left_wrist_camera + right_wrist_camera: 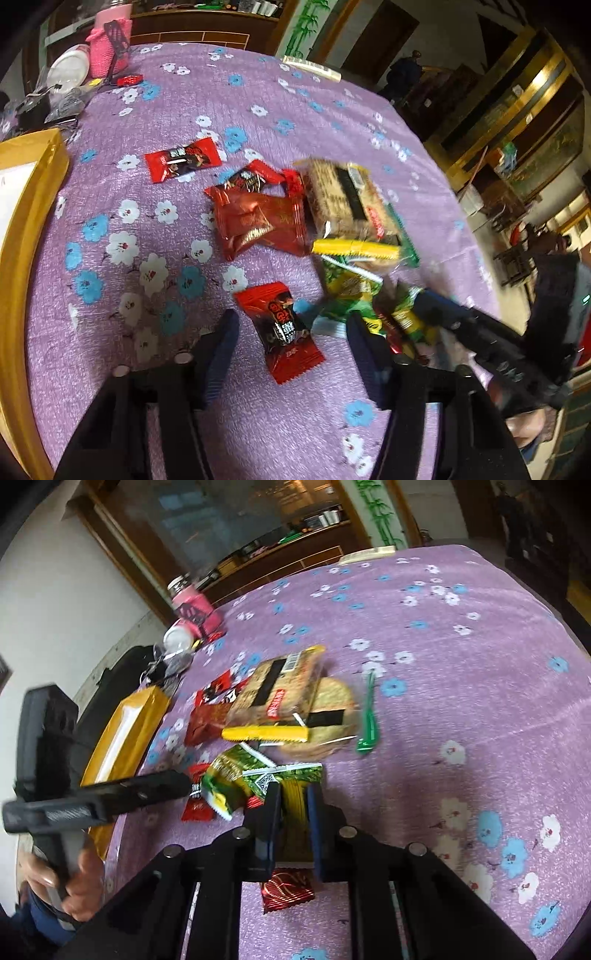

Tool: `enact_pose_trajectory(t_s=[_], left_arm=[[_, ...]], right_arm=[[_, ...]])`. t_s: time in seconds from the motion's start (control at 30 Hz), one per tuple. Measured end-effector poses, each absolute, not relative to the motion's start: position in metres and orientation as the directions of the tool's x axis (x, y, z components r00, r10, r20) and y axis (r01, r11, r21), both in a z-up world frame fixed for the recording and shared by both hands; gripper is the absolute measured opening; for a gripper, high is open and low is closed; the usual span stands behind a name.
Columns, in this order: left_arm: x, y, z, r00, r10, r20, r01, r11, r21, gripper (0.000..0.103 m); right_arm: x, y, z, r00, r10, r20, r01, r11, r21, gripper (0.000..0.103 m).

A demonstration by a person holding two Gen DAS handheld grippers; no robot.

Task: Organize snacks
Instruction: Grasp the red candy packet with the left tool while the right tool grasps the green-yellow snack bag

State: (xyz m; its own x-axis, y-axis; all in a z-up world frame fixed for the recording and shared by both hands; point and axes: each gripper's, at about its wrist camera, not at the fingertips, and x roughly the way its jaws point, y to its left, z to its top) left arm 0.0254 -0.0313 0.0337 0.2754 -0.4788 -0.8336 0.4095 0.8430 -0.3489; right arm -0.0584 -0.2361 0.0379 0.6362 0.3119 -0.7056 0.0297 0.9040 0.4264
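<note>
The left hand-held gripper (291, 332) hangs released over the surface (258, 99), which wears a purple flowered cloth. Its jaws stand wide apart on either side of a red candy (284, 328) lying flat on the cloth, touching neither finger. The right hand-held gripper (291, 812) is clenched on a green and yellow snack packet (291, 782) at the near edge of the snack pile. Further out in that pile lie a cracker pack (280, 694) with a yellow sealed edge, a round biscuit pack (328, 720) just beside it, and a larger red wrapper (258, 221). Another red candy (183, 158) lies apart towards a yellow box (33, 177) at the left edge. A pink knitted bottle cover (109, 44) stands at the far corner.
</note>
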Motion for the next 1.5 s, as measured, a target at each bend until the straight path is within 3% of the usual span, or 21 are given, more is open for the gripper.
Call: enact_pose_trajectory(t_s=[0.17, 0.23, 0.33, 0.6, 0.67, 0.7, 0.73, 0.77, 0.9, 0.97, 1.03, 1.23, 1.5], left_arm=[[0.013, -0.046, 0.024, 0.338, -0.415, -0.845, 0.481, 0.848, -0.224, 0.051], [0.008, -0.051, 0.022, 0.394, -0.375, -0.839, 0.511, 0.848, -0.139, 0.035], [0.006, -0.045, 0.021, 0.413, -0.379, -0.828, 0.528, 0.841, -0.121, 0.027], [0.010, -0.033, 0.018, 0.437, -0.382, -0.814, 0.531, 0.840, -0.110, 0.028], [0.013, -0.037, 0.017, 0.441, -0.385, -0.811, 0.538, 0.837, -0.105, 0.032], [0.014, -0.039, 0.017, 0.441, -0.390, -0.808, 0.543, 0.833, -0.106, 0.038], [0.013, -0.039, 0.017, 0.444, -0.396, -0.804, 0.545, 0.831, -0.108, 0.039], [0.012, -0.039, 0.016, 0.452, -0.394, -0.801, 0.547, 0.831, -0.100, 0.039], [0.011, -0.037, 0.016, 0.457, -0.402, -0.793, 0.546, 0.831, -0.106, 0.038], [0.011, -0.034, 0.016, 0.468, -0.394, -0.791, 0.536, 0.838, -0.100, 0.027], [0.011, -0.033, 0.016, 0.471, -0.396, -0.788, 0.537, 0.838, -0.101, 0.025], [0.010, -0.031, 0.018, 0.456, -0.432, -0.778, 0.549, 0.825, -0.136, 0.025], [0.009, -0.020, 0.033, 0.487, -0.485, -0.726, 0.533, 0.824, -0.193, 0.025]], right_arm=[[-0.060, -0.234, 0.040, 0.641, 0.298, -0.708, 0.025, 0.913, 0.407, 0.014], [-0.060, -0.231, 0.040, 0.638, 0.267, -0.722, 0.029, 0.929, 0.369, 0.014], [-0.058, -0.227, 0.038, 0.628, 0.253, -0.736, 0.024, 0.939, 0.343, 0.014], [-0.058, -0.212, 0.035, 0.608, 0.192, -0.770, -0.007, 0.972, 0.237, 0.021], [-0.058, -0.211, 0.035, 0.609, 0.185, -0.771, -0.012, 0.974, 0.224, 0.021], [-0.058, -0.210, 0.035, 0.608, 0.171, -0.776, -0.010, 0.978, 0.207, 0.025], [-0.058, -0.209, 0.034, 0.607, 0.153, -0.780, -0.004, 0.982, 0.189, 0.036], [-0.057, -0.208, 0.034, 0.607, 0.139, -0.783, 0.000, 0.985, 0.174, 0.039], [-0.055, -0.204, 0.029, 0.595, 0.148, -0.790, -0.019, 0.985, 0.171, 0.040], [-0.055, -0.198, 0.029, 0.601, 0.148, -0.786, -0.039, 0.987, 0.156, 0.041], [-0.054, -0.197, 0.027, 0.604, 0.152, -0.782, -0.038, 0.986, 0.162, 0.040], [-0.056, -0.199, 0.030, 0.625, 0.160, -0.764, -0.019, 0.982, 0.190, 0.032], [-0.062, -0.222, 0.044, 0.686, 0.188, -0.703, 0.033, 0.957, 0.288, 0.032]])
